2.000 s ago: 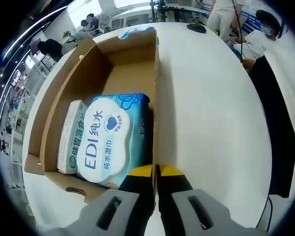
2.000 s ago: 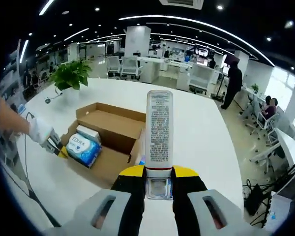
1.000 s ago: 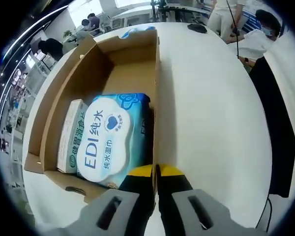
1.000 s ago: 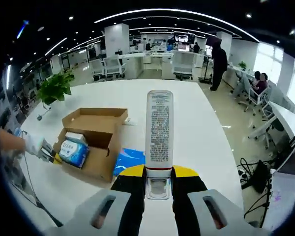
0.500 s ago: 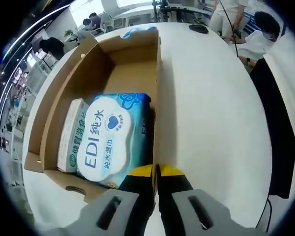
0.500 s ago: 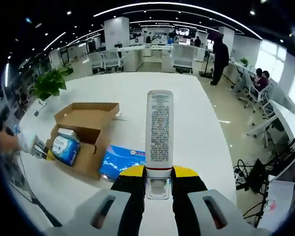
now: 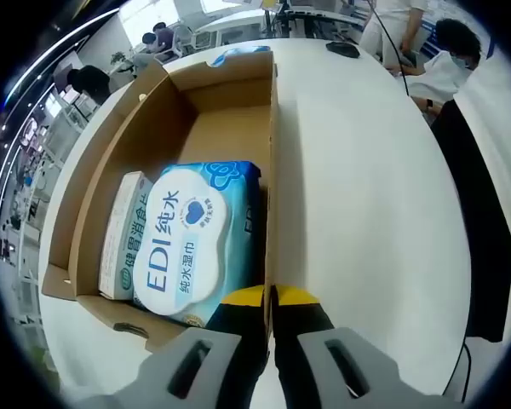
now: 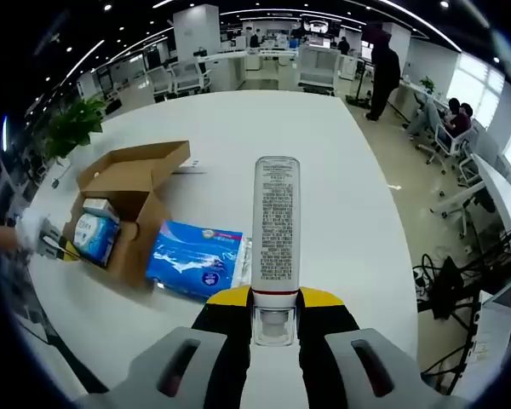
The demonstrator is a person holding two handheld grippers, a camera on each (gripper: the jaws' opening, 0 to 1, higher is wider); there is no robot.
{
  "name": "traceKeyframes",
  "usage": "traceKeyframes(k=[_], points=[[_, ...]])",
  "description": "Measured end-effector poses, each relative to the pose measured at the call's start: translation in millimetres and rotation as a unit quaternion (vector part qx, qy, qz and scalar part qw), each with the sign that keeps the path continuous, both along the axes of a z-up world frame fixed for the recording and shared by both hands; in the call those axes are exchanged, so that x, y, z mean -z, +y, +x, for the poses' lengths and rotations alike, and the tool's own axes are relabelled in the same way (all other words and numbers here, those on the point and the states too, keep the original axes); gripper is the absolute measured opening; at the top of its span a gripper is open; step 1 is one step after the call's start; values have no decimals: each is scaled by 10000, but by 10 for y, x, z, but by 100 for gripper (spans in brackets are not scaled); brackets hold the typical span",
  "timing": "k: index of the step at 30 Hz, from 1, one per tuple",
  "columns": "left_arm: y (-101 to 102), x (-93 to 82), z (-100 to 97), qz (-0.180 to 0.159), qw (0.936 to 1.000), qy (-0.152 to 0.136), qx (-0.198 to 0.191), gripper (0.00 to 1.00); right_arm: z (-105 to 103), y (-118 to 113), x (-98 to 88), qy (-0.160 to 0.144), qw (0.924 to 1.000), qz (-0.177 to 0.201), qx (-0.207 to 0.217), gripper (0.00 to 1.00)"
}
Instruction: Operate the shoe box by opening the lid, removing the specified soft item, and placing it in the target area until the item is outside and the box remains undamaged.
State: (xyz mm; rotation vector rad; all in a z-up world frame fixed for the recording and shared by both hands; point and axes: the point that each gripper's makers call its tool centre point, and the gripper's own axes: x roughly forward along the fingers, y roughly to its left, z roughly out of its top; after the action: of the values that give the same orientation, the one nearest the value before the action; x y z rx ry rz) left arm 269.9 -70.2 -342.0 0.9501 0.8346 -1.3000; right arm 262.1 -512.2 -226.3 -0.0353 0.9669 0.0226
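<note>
The open cardboard shoe box [image 7: 230,128] lies on the white table. Inside it are a blue-and-white wet wipes pack [image 7: 192,239] and a slim white-and-green carton [image 7: 123,234]. My left gripper [image 7: 270,298] is shut on the top edge of the box's near side wall. My right gripper [image 8: 275,302] is shut on the cap end of a white tube [image 8: 276,221], held upright above the table, well away from the shoe box [image 8: 132,170]. A blue soft pack [image 8: 196,260] lies on the table against the box's outer side.
The white table [image 8: 324,170] stretches wide around the box. A potted plant [image 8: 68,128] stands at its far left edge. A gloved hand holds the left gripper [image 8: 55,247] at the box. People and desks fill the office behind; a seated person [image 7: 451,51] is near the table's edge.
The right gripper view has swung and tilted down over the table, so the box now sits further left and the blue pack shows fully. The tube stays clamped. The left gripper has not moved.
</note>
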Motion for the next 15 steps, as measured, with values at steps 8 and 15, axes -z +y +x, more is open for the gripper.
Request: traceKeyframes(k=[8,15], points=[[-9,-4,2,-3,10000,-14,-7,1,64,-60,187,251,9997,71,30,17],[-15,-10,0,1,10000,1,-21,1,104,-48,326,389,9992,128,32,17]])
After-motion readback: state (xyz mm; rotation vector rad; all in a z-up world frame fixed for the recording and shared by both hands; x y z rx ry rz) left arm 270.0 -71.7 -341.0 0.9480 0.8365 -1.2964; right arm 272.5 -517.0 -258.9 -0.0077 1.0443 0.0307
